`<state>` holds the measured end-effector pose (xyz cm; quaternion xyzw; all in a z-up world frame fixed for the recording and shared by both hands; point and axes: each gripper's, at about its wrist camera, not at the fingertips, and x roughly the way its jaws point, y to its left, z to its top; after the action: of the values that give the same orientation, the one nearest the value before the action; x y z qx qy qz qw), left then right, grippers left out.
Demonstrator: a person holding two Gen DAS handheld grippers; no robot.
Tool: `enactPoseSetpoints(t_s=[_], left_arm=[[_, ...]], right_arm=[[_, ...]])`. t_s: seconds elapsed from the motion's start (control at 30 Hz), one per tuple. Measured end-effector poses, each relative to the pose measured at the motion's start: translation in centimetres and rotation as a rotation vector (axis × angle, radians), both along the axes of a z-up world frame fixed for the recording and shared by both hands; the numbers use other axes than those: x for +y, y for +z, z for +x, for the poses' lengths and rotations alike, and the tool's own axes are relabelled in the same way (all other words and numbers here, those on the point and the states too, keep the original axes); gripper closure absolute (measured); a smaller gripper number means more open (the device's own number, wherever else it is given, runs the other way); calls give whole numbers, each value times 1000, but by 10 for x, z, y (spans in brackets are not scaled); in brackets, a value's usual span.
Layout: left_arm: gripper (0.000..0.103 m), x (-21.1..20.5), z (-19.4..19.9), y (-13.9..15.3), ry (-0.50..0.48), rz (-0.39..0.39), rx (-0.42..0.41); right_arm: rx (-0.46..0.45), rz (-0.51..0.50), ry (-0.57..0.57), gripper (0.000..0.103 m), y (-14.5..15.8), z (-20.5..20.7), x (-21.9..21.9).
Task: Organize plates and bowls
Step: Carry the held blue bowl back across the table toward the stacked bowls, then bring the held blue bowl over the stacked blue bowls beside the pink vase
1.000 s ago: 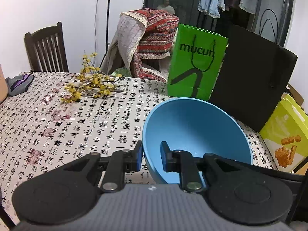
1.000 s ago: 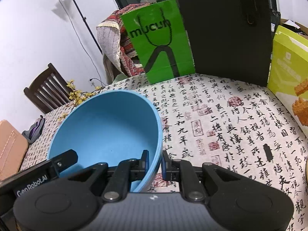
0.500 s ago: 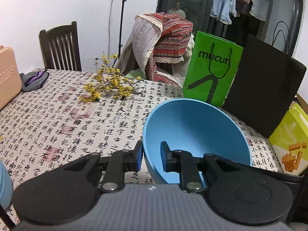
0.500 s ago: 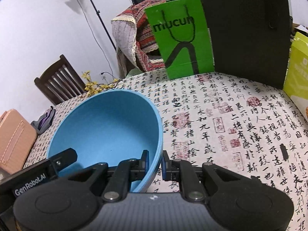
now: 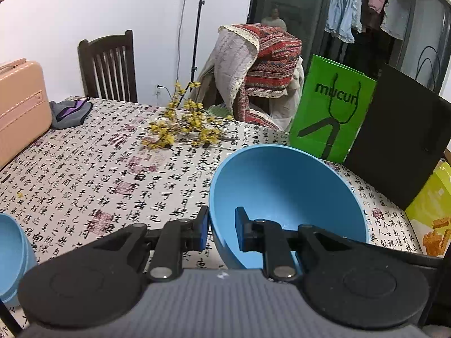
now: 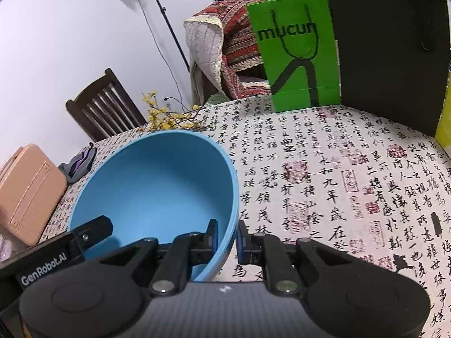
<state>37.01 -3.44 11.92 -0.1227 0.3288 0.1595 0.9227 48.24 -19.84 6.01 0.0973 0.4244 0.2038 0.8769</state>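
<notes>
— Blue bowl [image 5: 284,194]: where do you have it?
— Above the tablecloth [image 5: 84,174]; your left gripper [image 5: 222,232] and right gripper [image 6: 227,239] each pinch its rim on opposite sides.

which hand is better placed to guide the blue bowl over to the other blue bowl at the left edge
Left, probably. Both grippers, left and right, have their jaws clamped on the blue bowl's rim, but only the left wrist view shows the second bowl, low on its left. The right wrist view shows none.
</notes>
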Motion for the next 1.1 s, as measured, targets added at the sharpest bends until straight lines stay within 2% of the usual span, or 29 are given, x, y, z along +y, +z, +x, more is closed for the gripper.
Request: enactPoseSetpoints(t_s=[1.1], left_arm=[[84,70,-55,7,145,16,-15]], right_arm=[[0,-4,161,91,8,-31,88]])
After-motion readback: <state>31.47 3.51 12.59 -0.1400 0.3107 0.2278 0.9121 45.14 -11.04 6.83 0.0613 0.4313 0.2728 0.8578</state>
